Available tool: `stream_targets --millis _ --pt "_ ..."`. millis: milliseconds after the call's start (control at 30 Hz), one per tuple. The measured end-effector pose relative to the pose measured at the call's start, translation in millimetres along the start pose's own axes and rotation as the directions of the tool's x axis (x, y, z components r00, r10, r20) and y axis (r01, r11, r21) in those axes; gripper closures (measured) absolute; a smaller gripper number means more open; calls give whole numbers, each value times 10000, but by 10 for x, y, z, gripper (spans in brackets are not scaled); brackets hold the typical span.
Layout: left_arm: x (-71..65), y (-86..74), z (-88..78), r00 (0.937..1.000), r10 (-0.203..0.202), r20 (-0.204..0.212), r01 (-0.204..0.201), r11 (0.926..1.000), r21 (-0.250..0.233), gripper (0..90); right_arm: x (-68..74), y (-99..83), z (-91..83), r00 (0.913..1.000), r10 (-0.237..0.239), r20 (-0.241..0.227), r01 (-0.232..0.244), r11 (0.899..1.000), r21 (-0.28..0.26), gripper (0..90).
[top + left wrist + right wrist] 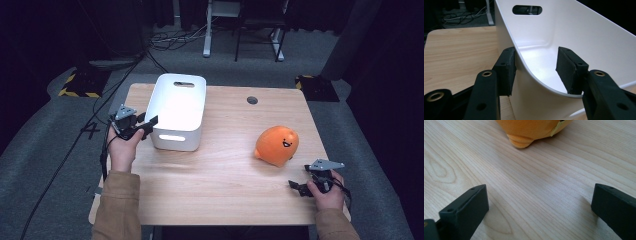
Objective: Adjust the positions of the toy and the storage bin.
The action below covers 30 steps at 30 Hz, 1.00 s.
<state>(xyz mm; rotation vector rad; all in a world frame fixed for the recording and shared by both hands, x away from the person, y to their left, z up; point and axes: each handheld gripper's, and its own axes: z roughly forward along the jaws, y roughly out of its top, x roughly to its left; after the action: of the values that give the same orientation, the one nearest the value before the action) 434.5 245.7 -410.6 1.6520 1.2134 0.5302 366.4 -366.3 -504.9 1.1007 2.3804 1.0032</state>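
In the high view, a white plastic handled bin [179, 110] stands on the light wooden table [220, 185] above grey carpet; no writing is legible. The left gripper [150, 122] clamps its corner. An orange plush toy with a smiling face [276, 145] lies right.

In the left gripper view, one pad sits outside the bin [574, 37] wall and one inside.

In the right gripper view, the right gripper [537, 205] gapes wide and empty on the table [524, 182], near the plush toy [529, 130].

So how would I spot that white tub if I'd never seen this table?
Start at the wooden table and look to its far left part. The white tub stands there, the left gripper clamped over its curved corner; it is open-topped with slot handles, unlike the round orange plush toy.
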Motion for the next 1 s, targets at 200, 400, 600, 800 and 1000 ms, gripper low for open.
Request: stream_targets --millis 200,400,600,800,1000 --pt "-228 -66 -11 9989 307 366 -306 9995 -36 479 -1 0 0 10000 -4 1 4 10000 -4 15" --pt "-380 -109 -33 9973 453 573 -454 9990 9 473 -1 0 -1 10000 -23 3 23 10000 17 15" --pt "-632 -153 -74 9941 682 843 -712 9969 326 465 0 0 0 10000 -19 3 19 10000 9 15" --pt "-833 -212 -116 9918 811 990 -849 9958 351 456 0 -1 0 10000 -25 10 25 10000 3 14" --pt "-1073 -303 -209 9870 955 1290 -1023 9936 473 426 0 -1 0 10000 -30 11 30 10000 2 14"
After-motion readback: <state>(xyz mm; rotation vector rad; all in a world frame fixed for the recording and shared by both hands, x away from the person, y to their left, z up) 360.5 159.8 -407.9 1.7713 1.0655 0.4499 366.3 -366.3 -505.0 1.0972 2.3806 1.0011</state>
